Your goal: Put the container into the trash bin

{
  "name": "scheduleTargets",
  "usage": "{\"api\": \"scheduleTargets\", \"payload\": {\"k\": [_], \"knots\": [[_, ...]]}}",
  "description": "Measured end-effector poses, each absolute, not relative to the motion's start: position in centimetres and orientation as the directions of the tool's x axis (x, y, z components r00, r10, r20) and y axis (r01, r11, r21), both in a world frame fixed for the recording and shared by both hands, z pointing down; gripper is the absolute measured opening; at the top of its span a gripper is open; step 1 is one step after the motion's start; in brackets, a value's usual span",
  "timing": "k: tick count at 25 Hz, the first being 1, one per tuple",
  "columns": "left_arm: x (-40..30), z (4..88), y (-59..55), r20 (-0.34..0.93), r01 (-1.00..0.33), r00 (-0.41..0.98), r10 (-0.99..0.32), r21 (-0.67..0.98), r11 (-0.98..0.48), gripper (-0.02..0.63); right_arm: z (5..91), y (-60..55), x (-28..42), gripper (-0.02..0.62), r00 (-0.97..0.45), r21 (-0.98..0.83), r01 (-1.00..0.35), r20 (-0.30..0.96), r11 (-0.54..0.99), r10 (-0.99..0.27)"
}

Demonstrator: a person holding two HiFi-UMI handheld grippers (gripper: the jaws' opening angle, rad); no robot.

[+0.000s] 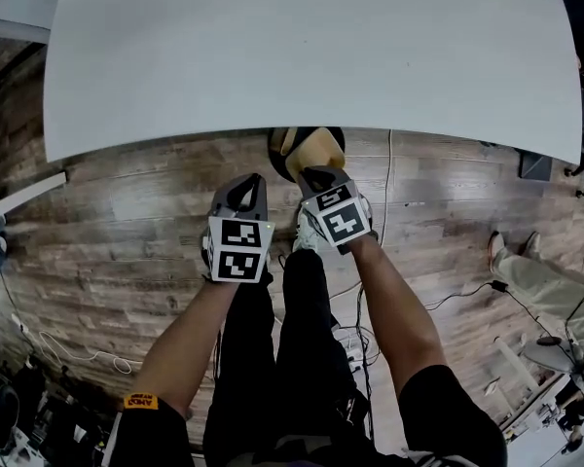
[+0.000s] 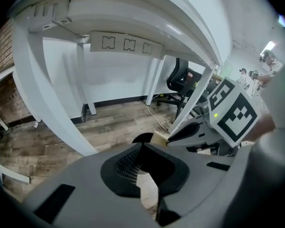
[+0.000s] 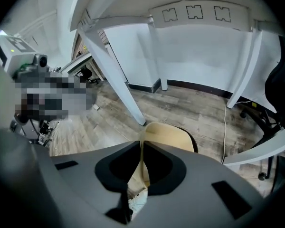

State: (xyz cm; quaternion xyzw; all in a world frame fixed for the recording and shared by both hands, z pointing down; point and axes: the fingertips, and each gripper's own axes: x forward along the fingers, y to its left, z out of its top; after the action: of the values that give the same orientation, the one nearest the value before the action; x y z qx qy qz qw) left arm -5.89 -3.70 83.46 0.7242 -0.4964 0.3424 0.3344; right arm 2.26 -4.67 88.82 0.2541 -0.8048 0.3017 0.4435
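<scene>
Container looks light and crushable (paper, I'd guess); right tongs pinch its rim over the trash bin by the desk edge; left tongs closed, empty.

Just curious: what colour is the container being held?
Pale tan, like cardboard; the container shows best in the right gripper view.

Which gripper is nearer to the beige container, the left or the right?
Right. The right gripper is shut on the rim of the container; the left gripper hangs to its left, not touching it.
</scene>
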Motion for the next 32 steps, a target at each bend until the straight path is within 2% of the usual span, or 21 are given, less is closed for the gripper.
{"api": "scheduleTargets", "payload": {"k": [6, 9, 14, 25, 32], "knots": [[-5.6, 84.7, -5.3, 0.833, -0.944, 0.282, -0.477, 0.152, -0.292, 0.011, 91.9, -6.5, 2.6, 0.055, -0.448, -0.266, -0.708, 0.886, 0.655, -0.124], [-5.4, 84.9, -5.7, 0.832, -0.944, 0.287, -0.474, 0.163, -0.286, 0.011, 92.9, -7.8, 3.3, 0.086, -0.427, -0.251, -0.727, 0.894, 0.639, -0.136], [-5.4, 85.3, -6.2, 0.837, -0.944, 0.290, -0.465, 0.170, -0.283, 0.011, 92.6, -9.1, 3.7, 0.091, -0.427, -0.256, -0.747, 0.892, 0.613, -0.148], [-3.8, 81.3, -6.4, 0.829, -0.942, 0.296, -0.475, 0.172, -0.287, 0.011, 86.1, -8.0, 4.7, 0.086, -0.458, -0.273, -0.775, 0.864, 0.570, -0.208], [-2.6, 75.6, -4.2, 0.813, -0.943, 0.310, -0.493, 0.195, -0.271, 0.011, 78.1, -5.5, 5.9, 0.071, -0.465, -0.257, -0.798, 0.838, 0.546, -0.286]]}}
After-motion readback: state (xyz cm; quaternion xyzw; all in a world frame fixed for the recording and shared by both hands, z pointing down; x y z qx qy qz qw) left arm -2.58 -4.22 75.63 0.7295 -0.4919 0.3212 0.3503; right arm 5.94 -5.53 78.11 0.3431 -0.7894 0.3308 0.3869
